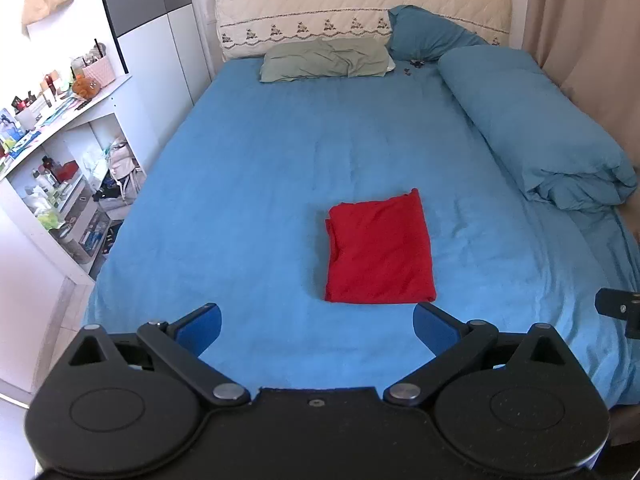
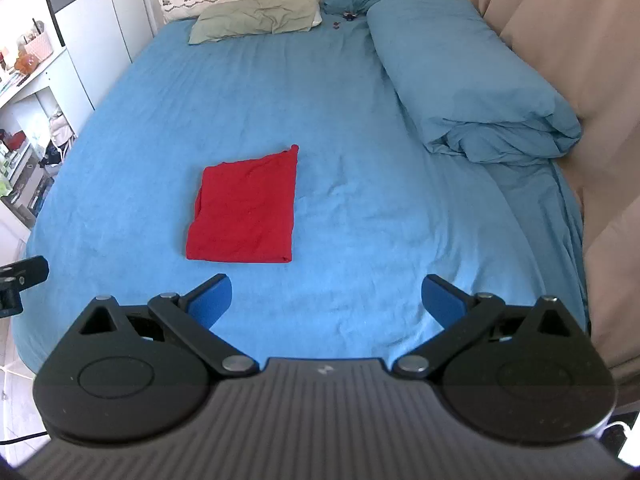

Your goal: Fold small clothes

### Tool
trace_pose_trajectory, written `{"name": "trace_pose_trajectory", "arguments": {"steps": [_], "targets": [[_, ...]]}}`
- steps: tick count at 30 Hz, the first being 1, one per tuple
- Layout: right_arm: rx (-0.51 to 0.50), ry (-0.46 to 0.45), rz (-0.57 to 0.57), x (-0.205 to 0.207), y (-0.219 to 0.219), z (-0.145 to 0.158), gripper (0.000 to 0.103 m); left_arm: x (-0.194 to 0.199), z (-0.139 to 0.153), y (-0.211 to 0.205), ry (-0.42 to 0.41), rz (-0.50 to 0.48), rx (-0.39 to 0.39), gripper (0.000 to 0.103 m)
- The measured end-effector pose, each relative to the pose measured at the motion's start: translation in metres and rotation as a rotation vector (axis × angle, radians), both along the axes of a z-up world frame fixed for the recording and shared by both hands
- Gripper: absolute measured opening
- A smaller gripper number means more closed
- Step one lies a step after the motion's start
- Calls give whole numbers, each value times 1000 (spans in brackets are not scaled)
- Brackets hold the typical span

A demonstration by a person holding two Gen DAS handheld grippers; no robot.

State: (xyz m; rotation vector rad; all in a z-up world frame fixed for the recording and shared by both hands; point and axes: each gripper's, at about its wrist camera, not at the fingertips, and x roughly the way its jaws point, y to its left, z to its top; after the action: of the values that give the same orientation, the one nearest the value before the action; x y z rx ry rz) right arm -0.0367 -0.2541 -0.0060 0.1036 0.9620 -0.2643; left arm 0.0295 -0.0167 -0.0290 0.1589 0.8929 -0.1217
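Both wrist views look down the bed (image 1: 260,168) from its foot, seemingly side by side.

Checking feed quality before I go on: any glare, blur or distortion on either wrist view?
Left wrist view: strong fisheye bending at the edges, dark vignette corners, washed-out glare on the shelf side; red cloth sharp. Right wrist view: same barrel distortion, curtain side evenly lit, red cloth crisp, no motion blur.

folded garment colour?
Solid red, no pattern; clearest in the left wrist view.
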Motion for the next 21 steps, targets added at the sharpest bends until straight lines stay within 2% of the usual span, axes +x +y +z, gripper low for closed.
{"name": "trace_pose_trajectory", "arguments": {"steps": [21], "targets": [[-8, -5, 9, 8, 9, 7, 103, 4, 3, 5, -31, 17, 20, 103]]}}
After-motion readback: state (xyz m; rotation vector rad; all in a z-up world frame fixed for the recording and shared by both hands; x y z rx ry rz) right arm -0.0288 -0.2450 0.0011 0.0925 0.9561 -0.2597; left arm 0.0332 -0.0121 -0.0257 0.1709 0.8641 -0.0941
